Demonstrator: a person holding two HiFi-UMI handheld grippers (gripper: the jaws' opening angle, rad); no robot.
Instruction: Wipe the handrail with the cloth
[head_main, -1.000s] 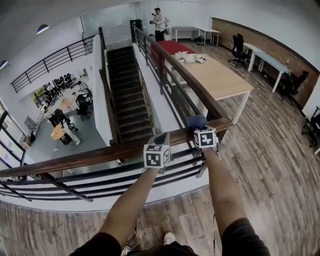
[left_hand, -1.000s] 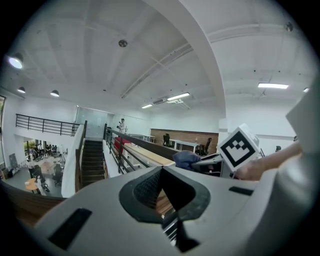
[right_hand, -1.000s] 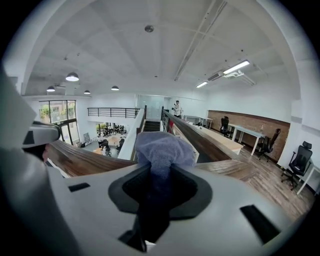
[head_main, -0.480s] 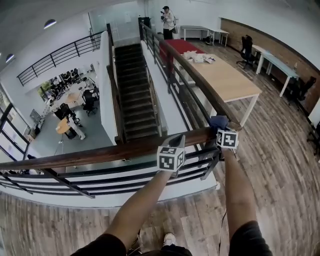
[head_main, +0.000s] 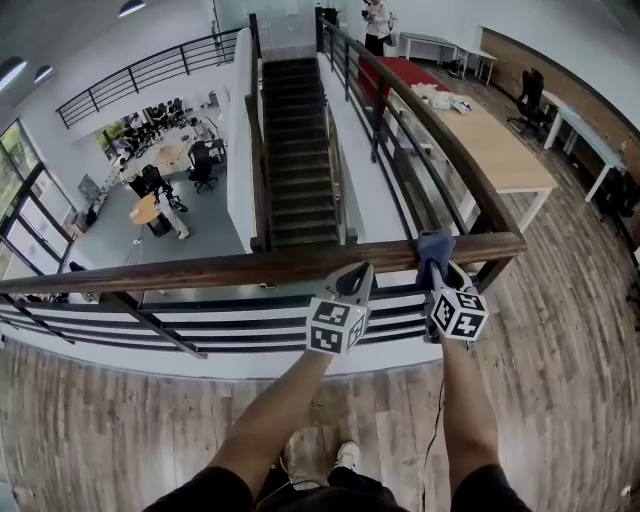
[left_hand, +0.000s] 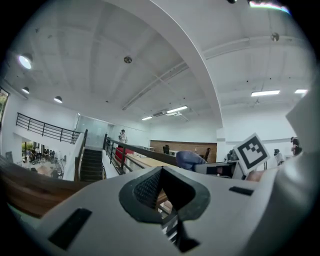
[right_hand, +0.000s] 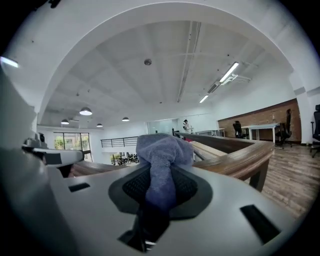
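A brown wooden handrail (head_main: 200, 272) runs across the head view and meets a side rail at a corner on the right. My right gripper (head_main: 437, 264) is shut on a blue-grey cloth (head_main: 434, 246), which lies on top of the rail a little left of that corner. In the right gripper view the cloth (right_hand: 162, 150) bulges out between the jaws of the right gripper (right_hand: 160, 172), with the handrail (right_hand: 240, 150) curving past. My left gripper (head_main: 360, 274) rests against the rail just left of it, shut on nothing. The left gripper view shows the left gripper (left_hand: 161, 172) and the cloth (left_hand: 189, 159).
Black metal bars (head_main: 250, 325) hang below the rail. Beyond it a staircase (head_main: 300, 150) drops to a lower floor with desks (head_main: 160, 190). A long wooden table (head_main: 500, 140) stands behind the side rail (head_main: 440, 140). A person (head_main: 378, 25) stands far back. Wood flooring (head_main: 120, 430) lies underfoot.
My right gripper has slid the cloth along the rail, first toward the corner, then back left of it. The left gripper has stayed beside it. The head view has tilted further down.
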